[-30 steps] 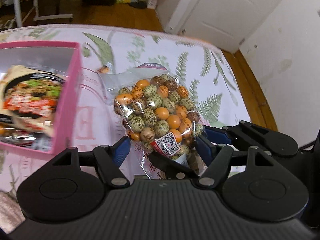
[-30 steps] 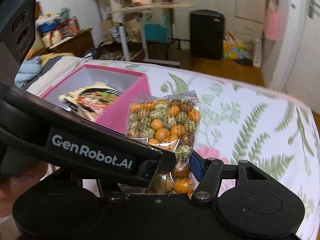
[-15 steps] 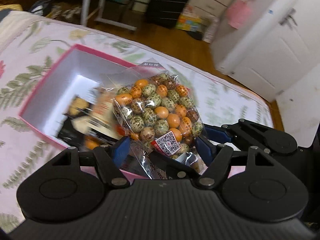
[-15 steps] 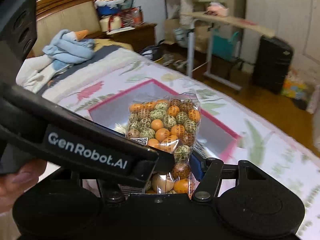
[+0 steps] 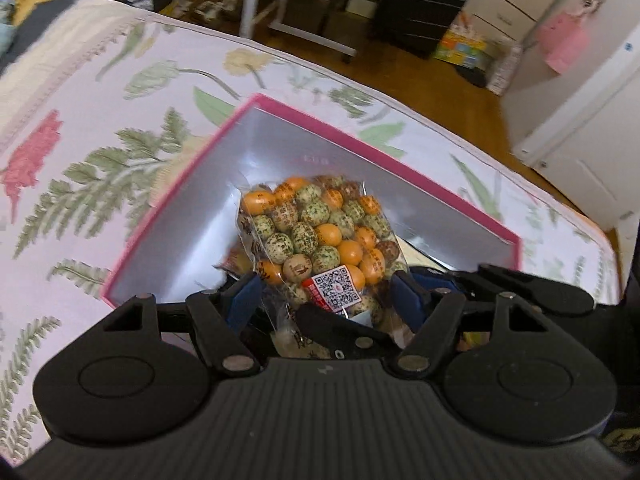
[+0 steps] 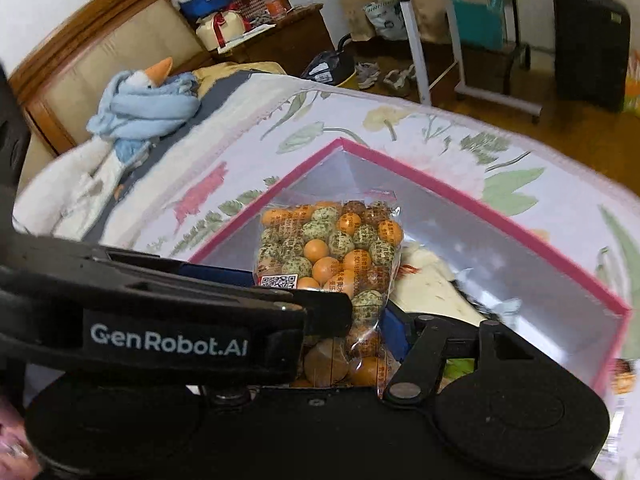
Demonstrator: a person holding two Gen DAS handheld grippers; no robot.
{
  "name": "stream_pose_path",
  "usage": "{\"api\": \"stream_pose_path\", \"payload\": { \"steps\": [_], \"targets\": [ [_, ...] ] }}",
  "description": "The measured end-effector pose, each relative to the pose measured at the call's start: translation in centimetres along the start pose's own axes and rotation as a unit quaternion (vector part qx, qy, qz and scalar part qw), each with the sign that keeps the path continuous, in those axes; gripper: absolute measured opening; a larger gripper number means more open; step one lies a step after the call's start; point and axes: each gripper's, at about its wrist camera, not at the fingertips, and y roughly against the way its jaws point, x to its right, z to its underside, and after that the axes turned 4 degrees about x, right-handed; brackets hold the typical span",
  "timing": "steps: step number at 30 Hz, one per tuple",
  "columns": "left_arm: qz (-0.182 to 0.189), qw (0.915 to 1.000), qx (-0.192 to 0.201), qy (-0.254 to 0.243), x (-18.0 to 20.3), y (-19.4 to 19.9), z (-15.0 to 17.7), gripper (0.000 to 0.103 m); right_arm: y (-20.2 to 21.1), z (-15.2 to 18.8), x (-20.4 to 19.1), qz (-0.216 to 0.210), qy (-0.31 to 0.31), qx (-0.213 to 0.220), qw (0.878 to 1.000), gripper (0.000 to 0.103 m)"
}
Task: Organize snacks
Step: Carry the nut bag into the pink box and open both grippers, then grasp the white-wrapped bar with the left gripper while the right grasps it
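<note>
A clear bag of orange and green speckled snack balls (image 5: 316,240) is held over the open pink box (image 5: 280,102), which has a silver inside. Both grippers hold the bag from opposite sides. My left gripper (image 5: 324,300) is shut on its lower part. My right gripper (image 6: 360,316) is shut on the same bag (image 6: 332,248), with the left gripper's black body (image 6: 168,332) crossing in front. The pink box (image 6: 460,196) holds a noodle packet (image 6: 432,280), mostly hidden behind the bag.
The box lies on a bed with a floral fern-print cover (image 5: 100,168). A blue and white goose plush (image 6: 140,108) lies near the wooden headboard (image 6: 80,60). Beyond the bed edge are wood floor, a black suitcase (image 5: 420,4) and a white door (image 5: 580,120).
Both grippers have carried the snack bag from beside the pink box to over its open inside. The grip on the bag has not changed.
</note>
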Motion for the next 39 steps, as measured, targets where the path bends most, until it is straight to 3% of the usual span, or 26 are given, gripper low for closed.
{"api": "stream_pose_path", "payload": {
  "steps": [2, 7, 10, 14, 22, 32, 35, 39],
  "targets": [
    [-0.010, 0.9997, 0.019, -0.015, 0.2, 0.2, 0.1, 0.074, 0.1, 0.1, 0.6, -0.012, -0.012, 0.009, 1.000, 0.076],
    [-0.027, 0.9968, 0.053, -0.053, 0.6, 1.8, 1.0, 0.074, 4.0, 1.3, 1.1, -0.014, 0.027, 0.024, 0.999, 0.076],
    [-0.006, 0.9972, 0.055, -0.050, 0.8, 3.0, 1.6, 0.074, 7.3, 2.3, 2.3, -0.010, 0.027, 0.042, 0.999, 0.077],
    [0.021, 0.9956, 0.058, -0.070, 2.4, 4.7, 3.1, 0.071, 12.2, 4.1, 3.9, 0.027, 0.032, 0.080, 0.996, 0.077],
    [0.084, 0.9881, 0.055, -0.117, 8.2, 6.7, 5.4, 0.068, 19.3, 7.6, 7.7, 0.100, 0.037, 0.129, 0.986, 0.077],
    [0.167, 0.9712, 0.013, -0.169, 18.2, 2.8, 6.6, 0.058, 17.5, 12.3, 11.2, 0.142, 0.034, 0.126, 0.981, 0.076],
    [0.167, 0.9699, 0.000, -0.177, 20.5, 0.6, 6.9, 0.052, 16.0, 13.5, 12.1, 0.140, 0.017, 0.127, 0.982, 0.070],
    [0.129, 0.9725, -0.014, -0.193, 22.6, -3.5, 7.5, 0.045, 13.3, 14.5, 13.1, 0.151, 0.021, 0.137, 0.979, 0.065]
  ]
}}
